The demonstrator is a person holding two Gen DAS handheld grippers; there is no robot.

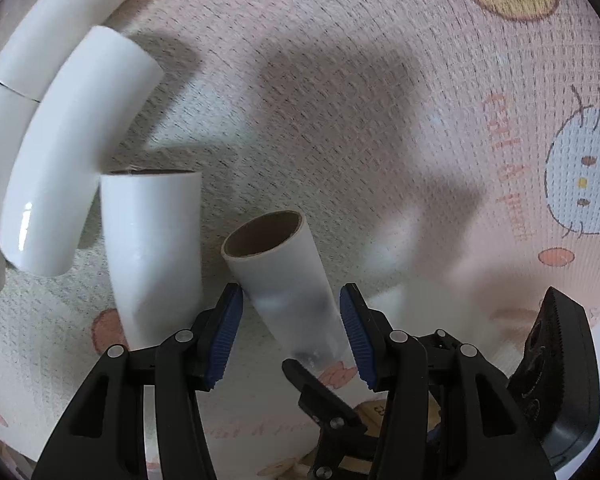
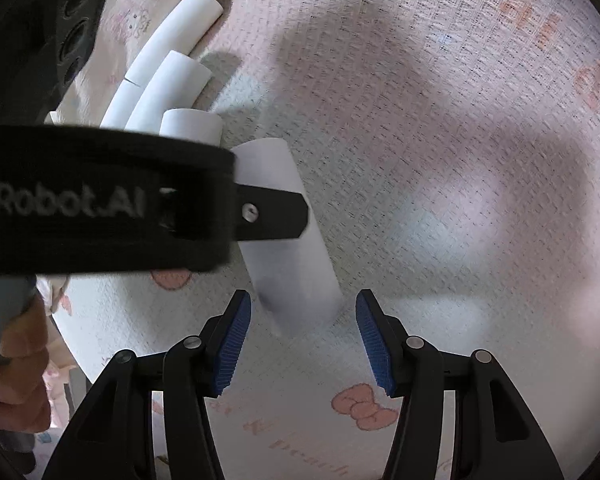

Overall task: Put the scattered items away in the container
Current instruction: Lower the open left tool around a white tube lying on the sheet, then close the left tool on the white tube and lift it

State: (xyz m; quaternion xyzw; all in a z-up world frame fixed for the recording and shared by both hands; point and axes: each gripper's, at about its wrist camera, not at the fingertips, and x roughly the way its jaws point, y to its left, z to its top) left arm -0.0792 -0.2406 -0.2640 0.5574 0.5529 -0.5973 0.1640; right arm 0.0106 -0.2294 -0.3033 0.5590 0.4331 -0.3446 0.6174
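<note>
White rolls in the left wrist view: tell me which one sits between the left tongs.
The roll showing its brown cardboard core, lying between the open left tongs. The other rolls lie off to the left, outside the pads.

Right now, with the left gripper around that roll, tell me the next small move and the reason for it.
Probably close the left gripper on the nearest white roll. Its blue pads already flank the roll's lower end with gaps on both sides, so nothing grips it yet. The right gripper is open too, just short of the roll, so it need not act.
</note>
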